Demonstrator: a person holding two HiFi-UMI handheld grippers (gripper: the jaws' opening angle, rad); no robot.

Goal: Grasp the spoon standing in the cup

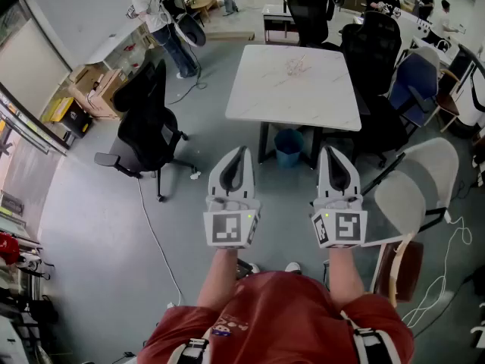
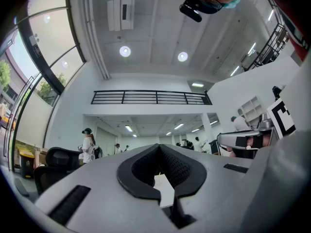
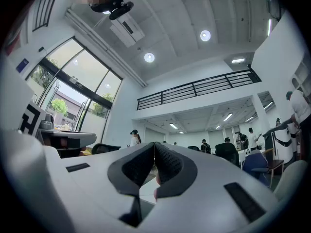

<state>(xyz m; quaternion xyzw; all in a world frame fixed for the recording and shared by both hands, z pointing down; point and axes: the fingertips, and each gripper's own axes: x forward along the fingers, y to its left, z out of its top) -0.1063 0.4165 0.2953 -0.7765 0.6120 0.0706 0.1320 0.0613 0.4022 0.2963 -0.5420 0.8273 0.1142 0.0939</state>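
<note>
No spoon or cup shows in any view. In the head view my left gripper (image 1: 241,152) and right gripper (image 1: 328,152) are held side by side in front of my chest, both pointing toward a white table (image 1: 261,89). Each is shut, its tips meeting with nothing between them. The left gripper view looks slightly upward over its shut gripper (image 2: 158,145) into a large hall. The right gripper view does the same over its shut gripper (image 3: 154,143). A small tangle of thin wire-like stuff (image 1: 295,65) lies on the tabletop.
A blue bin (image 1: 289,147) stands under the table. A black office chair (image 1: 148,127) is at the left and a white chair (image 1: 420,184) at the right, with more dark chairs (image 1: 379,59) behind. A cable (image 1: 155,233) runs over the grey floor. A person (image 1: 155,14) stands far back.
</note>
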